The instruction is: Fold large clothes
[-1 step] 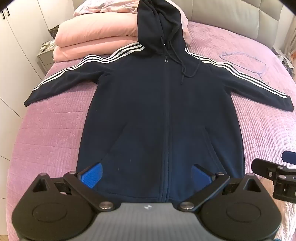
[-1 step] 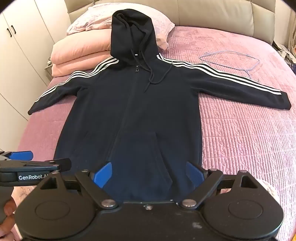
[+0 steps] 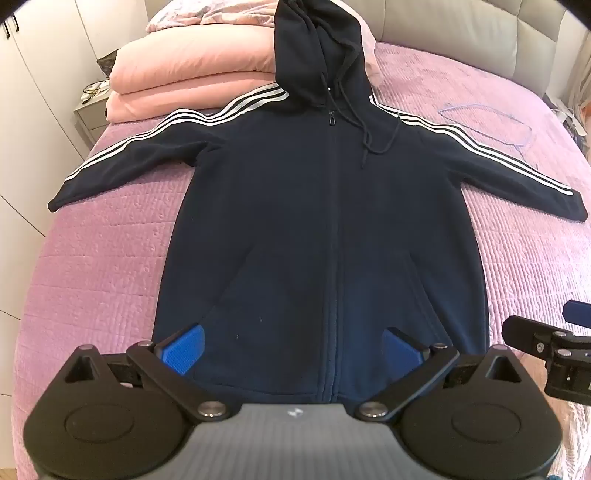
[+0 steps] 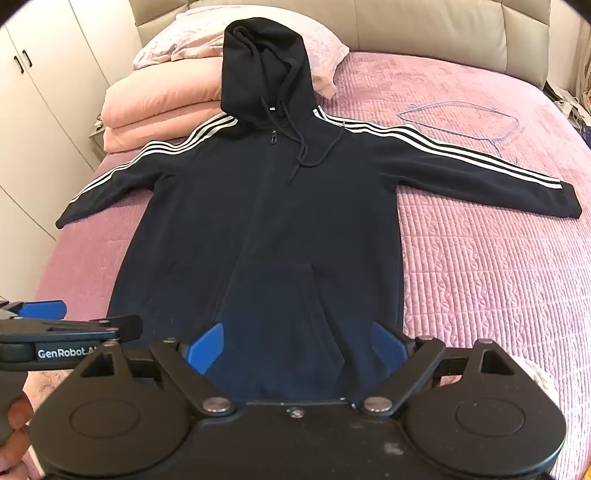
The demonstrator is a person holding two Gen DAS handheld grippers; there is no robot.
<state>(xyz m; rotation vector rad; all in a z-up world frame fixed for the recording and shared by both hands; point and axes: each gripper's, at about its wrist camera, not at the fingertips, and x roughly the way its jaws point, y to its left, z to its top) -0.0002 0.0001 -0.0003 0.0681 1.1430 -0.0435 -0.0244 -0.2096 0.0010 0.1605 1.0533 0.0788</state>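
Observation:
A navy zip hoodie [image 3: 332, 221] with white-striped sleeves lies flat and face up on the purple bedspread [image 3: 92, 258]. Both sleeves are spread out sideways, and the hood rests up against the folded pink blankets [image 3: 192, 74]. My left gripper [image 3: 291, 343] hovers open over the hem, its blue pads wide apart on either side of the zip, nothing between them. In the right wrist view the hoodie [image 4: 266, 221] fills the middle. My right gripper [image 4: 297, 341] is open over the hem's right half and holds nothing. The left gripper [image 4: 74, 317] shows at that view's left edge.
A thin wire hanger [image 4: 461, 122] lies on the bedspread beyond the right sleeve. A padded headboard [image 4: 424, 29] closes the far side. White wardrobe doors [image 4: 37, 110] and a small nightstand [image 3: 90, 110] stand left of the bed. A hand [image 4: 14, 417] shows at the bottom left.

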